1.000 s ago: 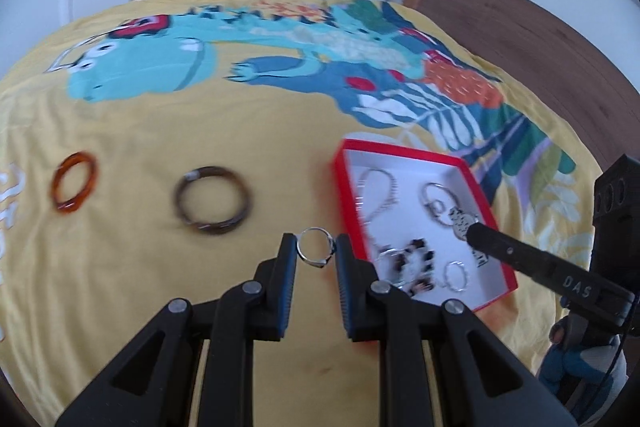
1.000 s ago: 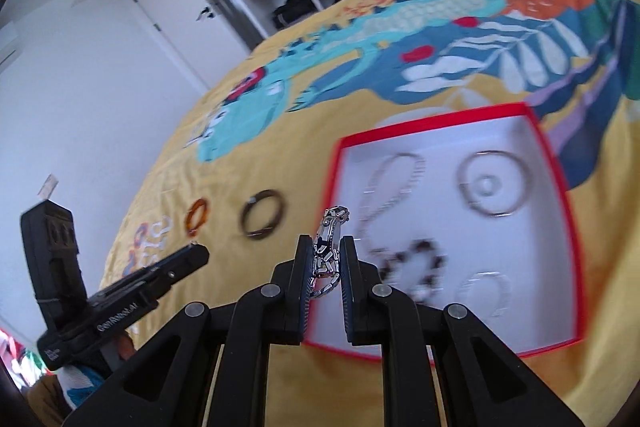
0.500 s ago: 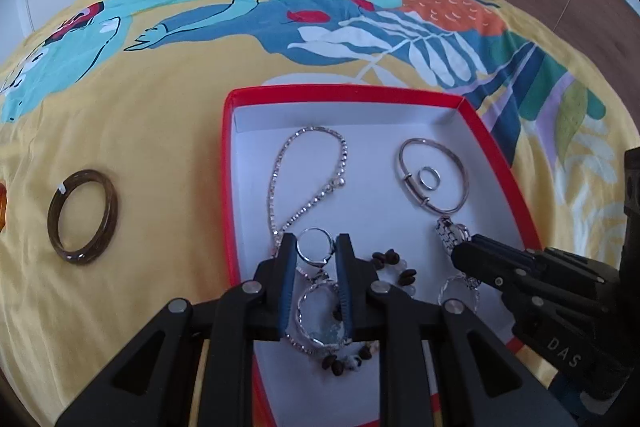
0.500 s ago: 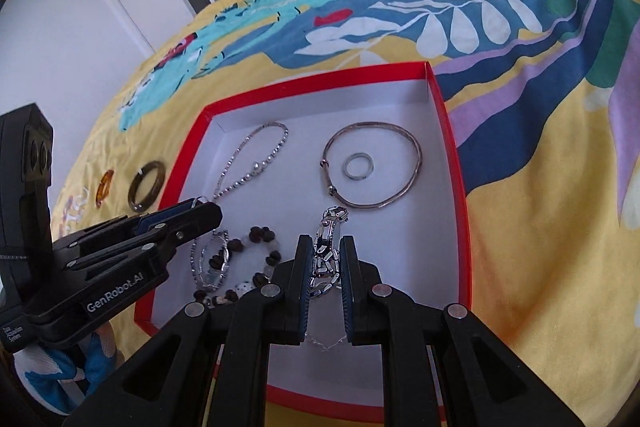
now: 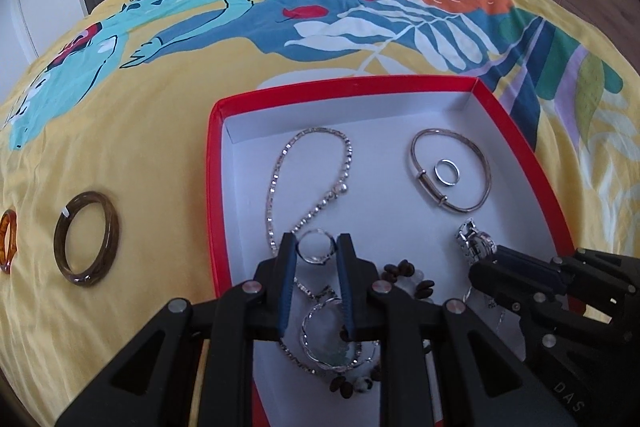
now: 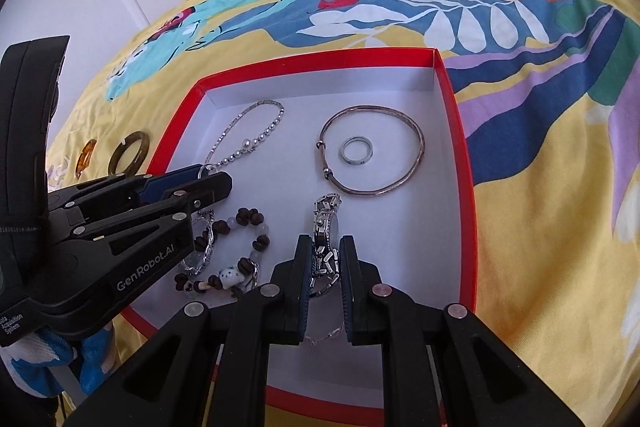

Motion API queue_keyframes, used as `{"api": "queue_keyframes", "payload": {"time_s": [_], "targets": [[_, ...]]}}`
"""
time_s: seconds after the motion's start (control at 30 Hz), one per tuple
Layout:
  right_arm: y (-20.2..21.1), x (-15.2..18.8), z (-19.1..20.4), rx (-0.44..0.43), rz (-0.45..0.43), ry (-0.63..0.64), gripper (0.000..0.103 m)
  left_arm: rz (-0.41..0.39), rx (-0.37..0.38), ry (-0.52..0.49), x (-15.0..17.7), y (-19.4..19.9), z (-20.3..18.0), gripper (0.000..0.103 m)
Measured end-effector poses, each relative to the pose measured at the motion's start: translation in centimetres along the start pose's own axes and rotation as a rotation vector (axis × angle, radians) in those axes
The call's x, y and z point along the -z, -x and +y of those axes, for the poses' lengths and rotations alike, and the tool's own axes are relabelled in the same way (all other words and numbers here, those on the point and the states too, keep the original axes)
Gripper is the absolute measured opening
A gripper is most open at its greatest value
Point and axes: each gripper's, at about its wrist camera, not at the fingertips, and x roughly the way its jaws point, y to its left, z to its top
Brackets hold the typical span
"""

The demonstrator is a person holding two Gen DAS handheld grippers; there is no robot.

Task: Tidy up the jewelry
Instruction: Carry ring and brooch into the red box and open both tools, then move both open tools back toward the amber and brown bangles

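Note:
Over the red box [image 5: 344, 87] with a white floor, my left gripper [image 5: 317, 243] is shut on a small silver ring [image 5: 316, 259] held low between its blue pads. To its right, my right gripper [image 6: 325, 259] is shut on a silver watch [image 6: 326, 223], whose band hangs down to the box floor. Inside the box lie a silver chain [image 5: 347, 151], a silver bangle [image 5: 422, 179] with a plain ring [image 5: 438, 171] inside it, a dark bead bracelet [image 6: 244, 217] and a sparkly bracelet [image 5: 332, 343] under my left fingers.
A brown bangle [image 5: 113, 233] and an amber bangle [image 5: 8, 227] lie on the yellow patterned bedspread [image 5: 140, 147] left of the box. Wardrobe shelves and a white door stand beyond the bed. Inside the box, the two grippers sit close side by side.
Both grippers have come from above the bedspread to low over the box, each still holding its piece. In the last half second they hardly moved.

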Motion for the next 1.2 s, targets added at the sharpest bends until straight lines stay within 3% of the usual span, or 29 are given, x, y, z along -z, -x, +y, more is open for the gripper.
{"api": "queue_keyframes", "payload": {"time_s": [0.13, 0.27, 0.5, 0.73, 0.83, 1.2], "targets": [[0.7, 0.2, -0.1, 0.018, -0.002, -0.014, 0.015, 0.006, 0.032, 0.021, 0.0, 0.5, 0.2, 0.023], [2.3, 0.5, -0.2, 0.036, -0.023, -0.024, 0.024, -0.01, 0.034, 0.031, 0.2, 1.7, 0.3, 0.025], [6.4, 1.5, 0.3, 0.052, -0.078, -0.05, 0.033, -0.05, 0.071, 0.071, 0.8, 6.1, 1.4, 0.025], [11.3, 3.1, 2.6, 0.038, -0.133, -0.059, 0.037, -0.104, 0.038, 0.09, 3.2, 13.1, 3.4, 0.027], [13.5, 4.0, 4.4, 0.027, -0.157, -0.039, 0.04, -0.131, -0.002, 0.08, 4.9, 16.5, 3.9, 0.041], [19.8, 8.3, 10.5, -0.024, -0.222, 0.039, 0.047, -0.223, -0.107, 0.099, 11.9, 26.7, 5.0, 0.041]]}}
